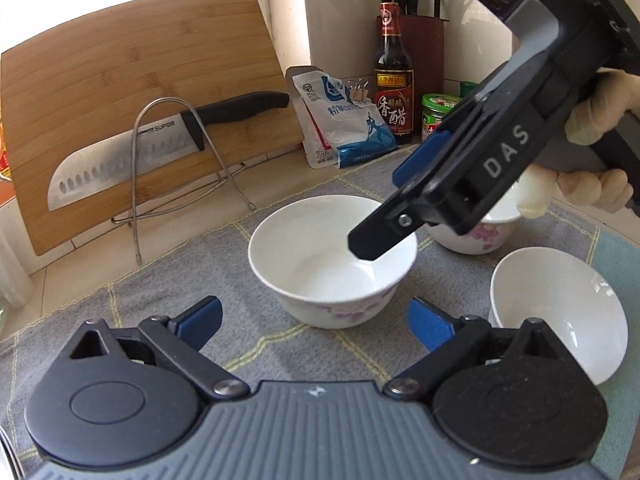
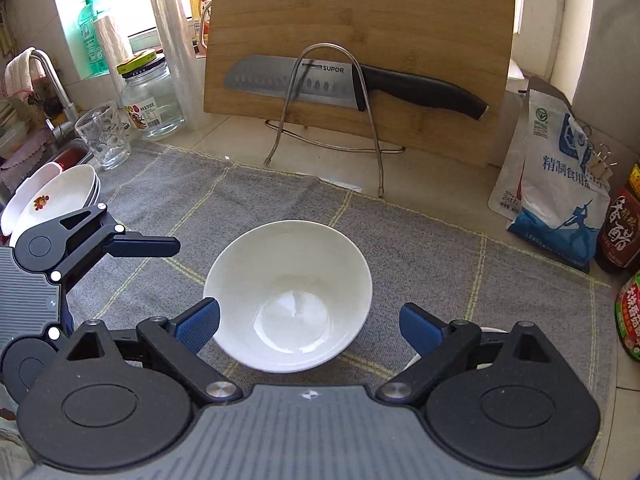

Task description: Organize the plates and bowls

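Bowls: three show in the left wrist view on the grey checked cloth (image 1: 168, 300). The centre bowl (image 1: 332, 260) has a pink floral print, a second floral bowl (image 1: 480, 236) sits behind the right gripper, and a plain white bowl (image 1: 560, 312) lies tilted at the right edge.
Plates: a stack of shallow dishes (image 2: 60, 196) sits at the far left, near the sink, well apart from the bowls.
Left gripper (image 1: 314, 322): jaws spread wide, holding nothing, low over the cloth just in front of the centre bowl.
Right gripper (image 2: 310, 326): jaws wide and empty, with the centre bowl (image 2: 288, 296) between and just beyond its blue pads (image 2: 198, 324). From the left view one black finger (image 1: 380, 236) reaches over this bowl's rim.
Risk, grip: I judge a glazed rim could slip from the pads if pinched shallowly or off-centre, tipping the bowl.
Risk, collision: both grippers crowd the same bowl, so closing together could knock fingers or shove it into its neighbours.
Risk, surroundings: the knife (image 2: 352, 84) on the wire rack and the drinking glass (image 2: 102, 136) stand near any carry path to the dishes.
Only left view shows: the other two bowls and the gloved hand (image 1: 596, 112).
Only right view shows: the dish stack, sink and glass.
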A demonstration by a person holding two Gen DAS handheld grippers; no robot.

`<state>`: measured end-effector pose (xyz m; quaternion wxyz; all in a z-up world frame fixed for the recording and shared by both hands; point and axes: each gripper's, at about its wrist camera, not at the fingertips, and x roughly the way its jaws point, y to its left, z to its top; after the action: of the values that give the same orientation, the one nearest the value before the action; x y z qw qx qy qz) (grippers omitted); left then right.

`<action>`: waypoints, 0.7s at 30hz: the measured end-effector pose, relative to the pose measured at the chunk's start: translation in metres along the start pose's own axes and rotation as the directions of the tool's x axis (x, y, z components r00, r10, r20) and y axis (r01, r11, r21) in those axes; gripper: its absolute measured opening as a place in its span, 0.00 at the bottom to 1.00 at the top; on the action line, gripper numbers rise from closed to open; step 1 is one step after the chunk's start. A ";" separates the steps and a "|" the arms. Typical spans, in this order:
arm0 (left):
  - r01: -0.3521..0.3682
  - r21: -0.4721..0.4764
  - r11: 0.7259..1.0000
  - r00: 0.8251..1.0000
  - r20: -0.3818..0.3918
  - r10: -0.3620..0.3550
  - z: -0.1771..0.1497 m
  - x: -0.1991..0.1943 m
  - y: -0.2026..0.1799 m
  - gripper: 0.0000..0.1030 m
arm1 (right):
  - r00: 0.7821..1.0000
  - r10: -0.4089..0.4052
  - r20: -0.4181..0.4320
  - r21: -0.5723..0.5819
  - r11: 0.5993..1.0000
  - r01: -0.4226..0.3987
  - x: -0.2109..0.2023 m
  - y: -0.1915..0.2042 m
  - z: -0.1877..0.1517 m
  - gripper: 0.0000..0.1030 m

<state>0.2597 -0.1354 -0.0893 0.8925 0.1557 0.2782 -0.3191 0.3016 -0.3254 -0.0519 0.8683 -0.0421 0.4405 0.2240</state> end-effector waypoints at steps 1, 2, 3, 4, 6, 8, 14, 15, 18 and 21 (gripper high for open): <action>-0.004 0.004 1.000 1.000 0.002 0.004 0.001 0.003 -0.002 0.94 | 1.000 0.008 -0.008 -0.002 1.000 -0.008 0.004 -0.003 0.002 0.91; -0.004 0.005 1.000 1.000 0.002 0.004 0.002 0.006 -0.002 0.94 | 1.000 0.016 -0.015 -0.004 1.000 -0.017 0.007 -0.004 0.003 0.90; -0.002 0.001 1.000 1.000 -0.004 0.002 0.003 0.010 -0.003 0.91 | 0.999 0.026 -0.022 -0.005 1.000 -0.026 0.011 -0.006 0.004 0.89; 0.000 -0.002 1.000 1.000 -0.007 0.000 0.004 0.012 -0.003 0.90 | 0.999 0.035 -0.028 -0.005 0.999 -0.035 0.015 -0.008 0.006 0.87; 0.001 0.000 1.000 1.000 -0.012 -0.001 0.005 0.017 -0.005 0.90 | 0.998 0.051 -0.037 -0.002 0.999 -0.051 0.020 -0.010 0.008 0.85; 0.004 -0.002 1.000 1.000 -0.014 -0.004 0.006 0.019 -0.005 0.90 | 0.997 0.058 -0.043 -0.002 0.998 -0.058 0.023 -0.011 0.009 0.84; 0.026 -0.008 1.000 1.000 -0.016 -0.026 0.008 0.027 -0.005 0.88 | 0.995 0.084 -0.059 0.000 0.996 -0.085 0.029 -0.015 0.012 0.77; 0.030 -0.011 0.999 0.999 -0.016 -0.030 0.008 0.027 -0.005 0.87 | 0.994 0.089 -0.061 0.003 0.996 -0.089 0.029 -0.015 0.013 0.75; 0.038 -0.016 0.999 0.999 -0.015 -0.038 0.008 0.028 -0.005 0.85 | 0.993 0.095 -0.062 0.010 0.995 -0.095 0.030 -0.016 0.013 0.73; 0.040 -0.021 0.999 0.999 -0.016 -0.040 0.008 0.028 -0.005 0.85 | 0.993 0.102 -0.063 0.028 0.995 -0.101 0.029 -0.017 0.014 0.73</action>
<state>0.2777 -0.1568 -0.0998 0.8852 0.1435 0.2918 -0.3327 0.3343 -0.3265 -0.0686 0.8416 -0.0162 0.4727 0.2609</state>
